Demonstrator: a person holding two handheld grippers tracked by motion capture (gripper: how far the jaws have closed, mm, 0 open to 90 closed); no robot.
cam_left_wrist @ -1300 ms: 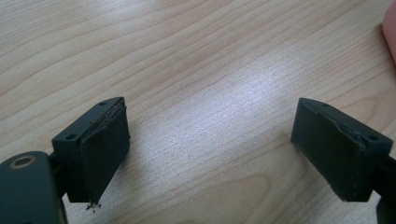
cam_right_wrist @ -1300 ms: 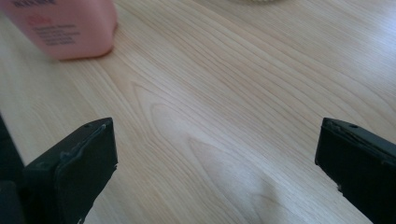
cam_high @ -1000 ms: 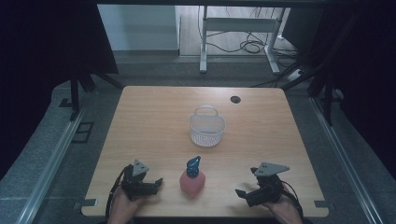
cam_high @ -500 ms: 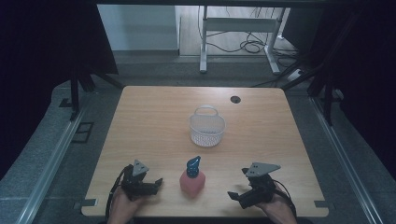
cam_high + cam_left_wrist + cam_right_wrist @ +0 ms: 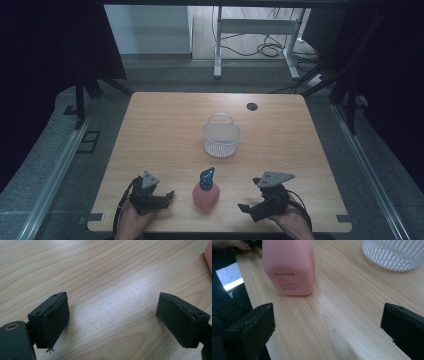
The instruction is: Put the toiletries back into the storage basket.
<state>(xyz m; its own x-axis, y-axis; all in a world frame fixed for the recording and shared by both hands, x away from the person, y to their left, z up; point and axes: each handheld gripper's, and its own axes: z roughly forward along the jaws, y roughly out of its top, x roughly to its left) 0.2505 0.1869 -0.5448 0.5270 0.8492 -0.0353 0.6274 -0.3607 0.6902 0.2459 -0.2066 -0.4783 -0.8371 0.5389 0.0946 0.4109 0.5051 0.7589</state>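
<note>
A pink bottle (image 5: 205, 195) with a blue pump top stands upright near the table's front edge, between my two grippers. Its pink body (image 5: 289, 266) fills the upper left of the right gripper view, a short way ahead of the jaws. My right gripper (image 5: 246, 208) rests on the table right of the bottle, open and pointing left toward it, with bare wood between its jaws (image 5: 328, 322). My left gripper (image 5: 169, 196) lies left of the bottle, open and empty (image 5: 112, 320). A sliver of the pink bottle (image 5: 209, 255) shows at that view's right edge.
A white perforated basket (image 5: 222, 136) with a handle stands at the table's middle, beyond the bottle; its wall (image 5: 394, 255) appears top right in the right gripper view. A small black grommet (image 5: 252, 106) sits near the far edge. Wooden table (image 5: 160, 135) otherwise bare.
My right gripper has slid left along the front edge toward the pink bottle. The left gripper and the bottle have stayed put.
</note>
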